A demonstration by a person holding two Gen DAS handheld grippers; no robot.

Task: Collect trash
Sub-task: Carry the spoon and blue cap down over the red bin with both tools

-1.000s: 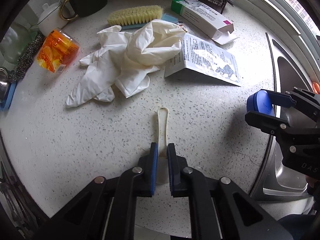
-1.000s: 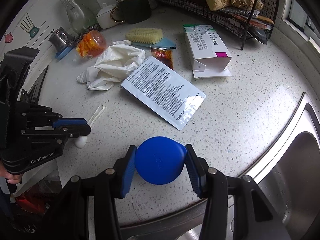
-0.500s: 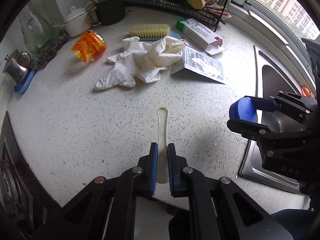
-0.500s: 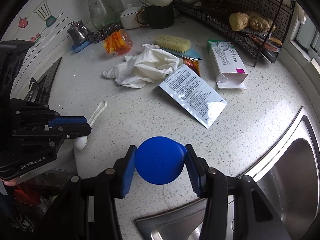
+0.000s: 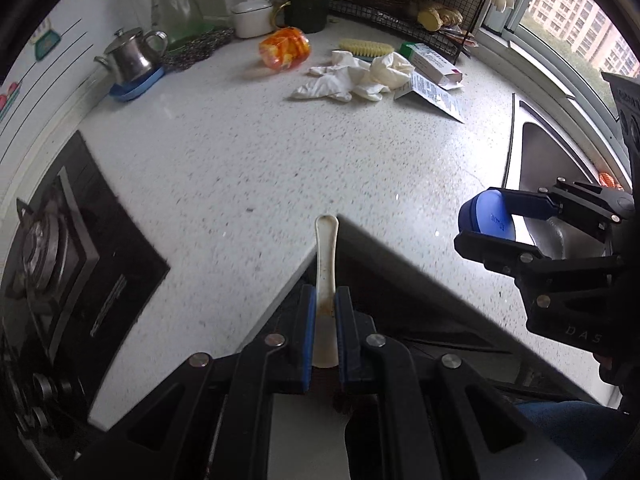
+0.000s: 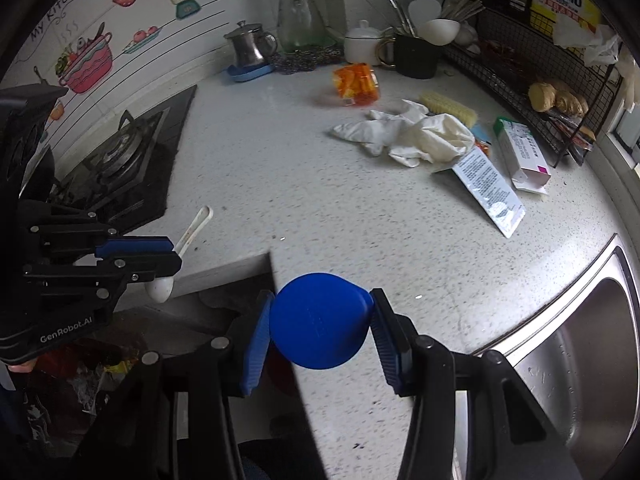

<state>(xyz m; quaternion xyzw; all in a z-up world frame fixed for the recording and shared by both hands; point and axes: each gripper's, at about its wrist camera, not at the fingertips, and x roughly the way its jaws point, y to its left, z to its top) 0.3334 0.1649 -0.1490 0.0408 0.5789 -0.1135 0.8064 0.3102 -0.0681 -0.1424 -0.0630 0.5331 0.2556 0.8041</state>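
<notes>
My left gripper [image 5: 325, 300] is shut on a white plastic spoon [image 5: 326, 264], held in the air past the counter's inner corner; the spoon also shows in the right wrist view [image 6: 188, 236]. My right gripper [image 6: 320, 320] is shut on a round blue lid [image 6: 318, 320], also seen in the left wrist view [image 5: 490, 216], held above the counter's edge. On the counter lie white rubber gloves [image 6: 412, 136], a printed foil sachet [image 6: 490, 186], an open medicine box [image 6: 522, 152] and an orange wrapper [image 6: 356, 84].
A gas hob [image 6: 120, 156] lies at the left, a steel sink [image 6: 580, 360] at the right. A scrubbing brush [image 6: 448, 108], steel teapot [image 6: 248, 48], dark mug [image 6: 414, 56] and wire rack [image 6: 520, 60] stand at the back. A bag of rubbish [image 6: 80, 364] shows below the counter.
Both grippers have pulled back and away from the counter with spoon and lid still held. The counter's inner corner and the hob have come into view.
</notes>
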